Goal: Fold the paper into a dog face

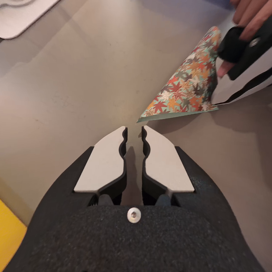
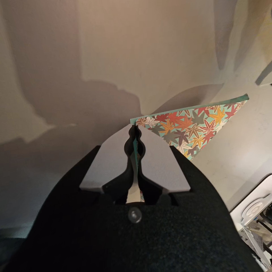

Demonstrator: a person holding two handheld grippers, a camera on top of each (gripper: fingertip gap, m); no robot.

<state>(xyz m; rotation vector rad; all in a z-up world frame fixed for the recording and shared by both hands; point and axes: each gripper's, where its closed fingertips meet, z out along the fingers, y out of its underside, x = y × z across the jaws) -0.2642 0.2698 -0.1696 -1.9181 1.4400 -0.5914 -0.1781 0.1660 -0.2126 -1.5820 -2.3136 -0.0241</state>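
The paper (image 1: 187, 86) is teal with coloured maple leaves, folded into a triangle. It stands tilted, its lower tip near the table just beyond my left gripper (image 1: 134, 129). My left gripper is open with a narrow gap and holds nothing. My right gripper (image 2: 135, 129) is shut on the paper (image 2: 191, 129) at one corner, and the sheet fans out to the right. In the left wrist view the right gripper (image 1: 217, 103) shows at the right, held by a hand (image 1: 253, 19), pinching the paper's right corner.
The grey-beige table (image 1: 81, 88) lies under both grippers. A white pad (image 1: 17, 17) sits at the far left corner. A yellow object (image 1: 8, 229) is at the lower left. A white container (image 2: 254, 206) with a lid stands at the lower right of the right wrist view.
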